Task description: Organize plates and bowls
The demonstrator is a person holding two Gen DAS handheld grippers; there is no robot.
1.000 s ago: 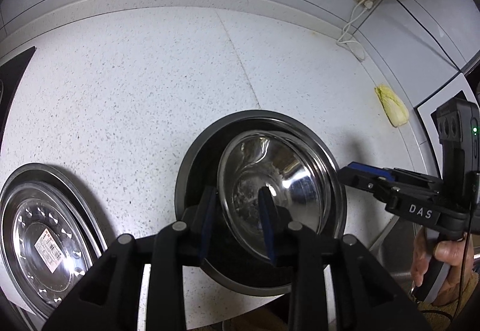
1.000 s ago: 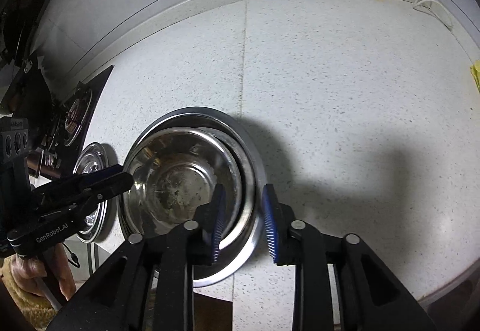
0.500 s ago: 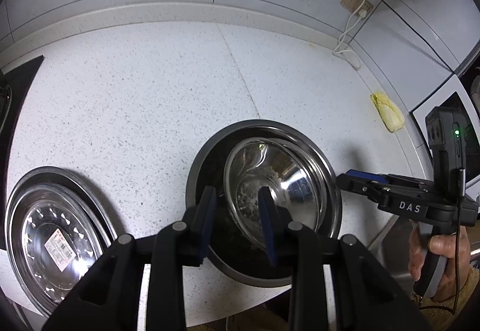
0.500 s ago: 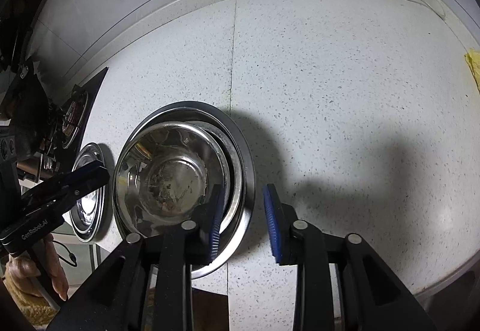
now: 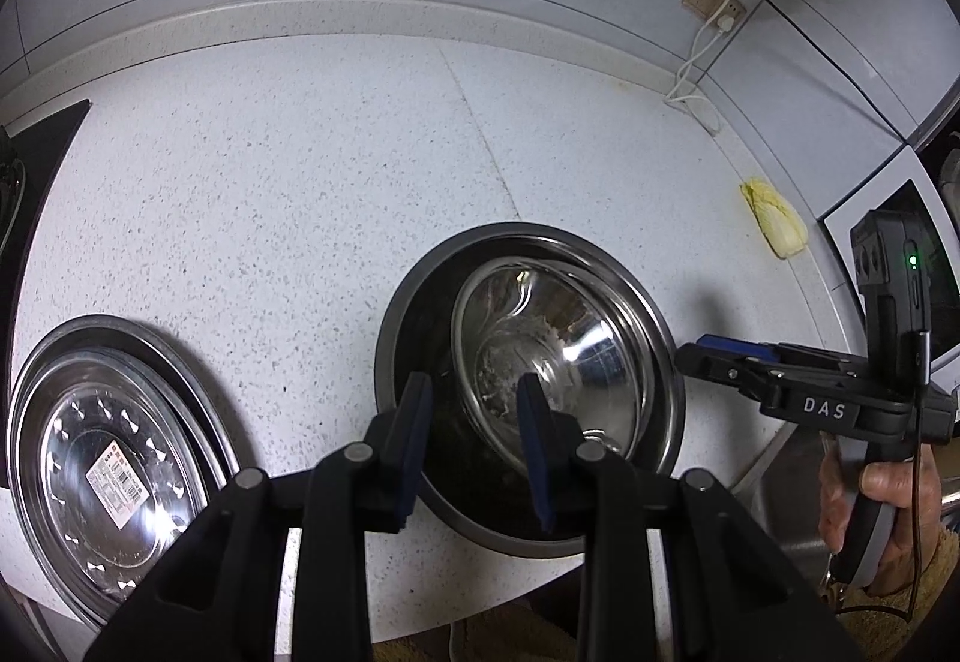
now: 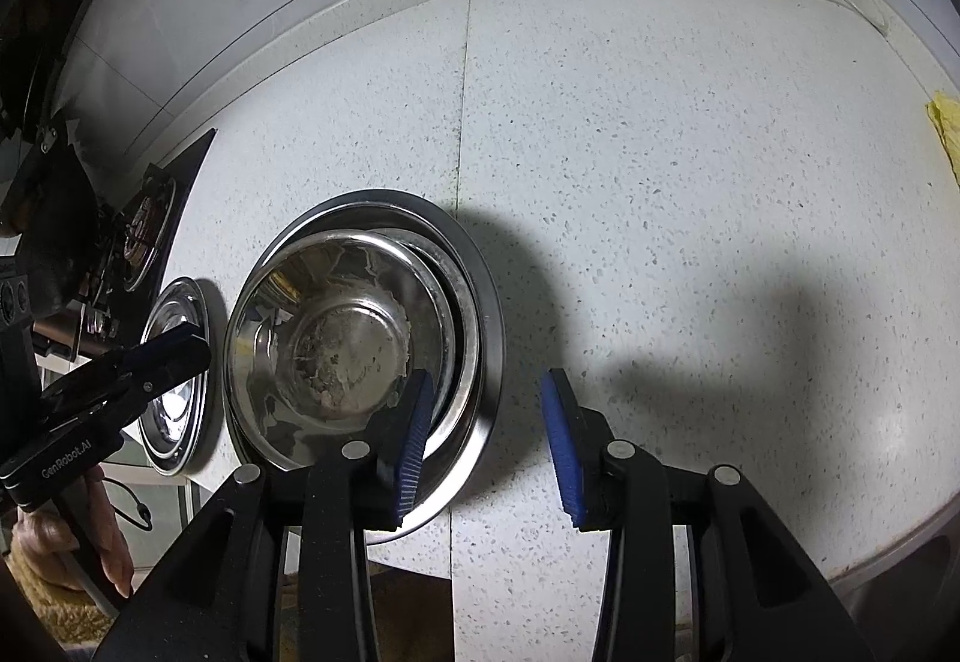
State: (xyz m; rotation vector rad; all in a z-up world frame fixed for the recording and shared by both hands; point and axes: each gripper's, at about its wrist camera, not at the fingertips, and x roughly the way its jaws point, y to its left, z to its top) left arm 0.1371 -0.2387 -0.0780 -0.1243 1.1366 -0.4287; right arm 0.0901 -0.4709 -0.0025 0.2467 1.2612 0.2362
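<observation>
In the left wrist view, the left gripper (image 5: 474,407) is sitting at the lower centre of the frame with its blue-padded fingers parted and nothing between them, hovering over the near rim of a wide, dark-looking stainless steel bowl (image 5: 420,314). A smaller shiny stainless steel bowl (image 5: 558,356) is lying tilted inside the wide one, leaning toward its right side, with whitish residue showing on its bottom. At the lower left of the frame, a flat round stainless steel plate (image 5: 102,458) with a white barcode sticker is resting on the white speckled stone countertop (image 5: 300,194), well apart from the bowls. A yellow cloth (image 5: 774,221) is lying at the right edge of the counter.

In the right wrist view, the right gripper (image 6: 486,437) is standing wide apart and holding nothing, positioned at the lower centre; its left pad is overlapping the right rim of the nested bowls while the other is over bare counter.
</observation>
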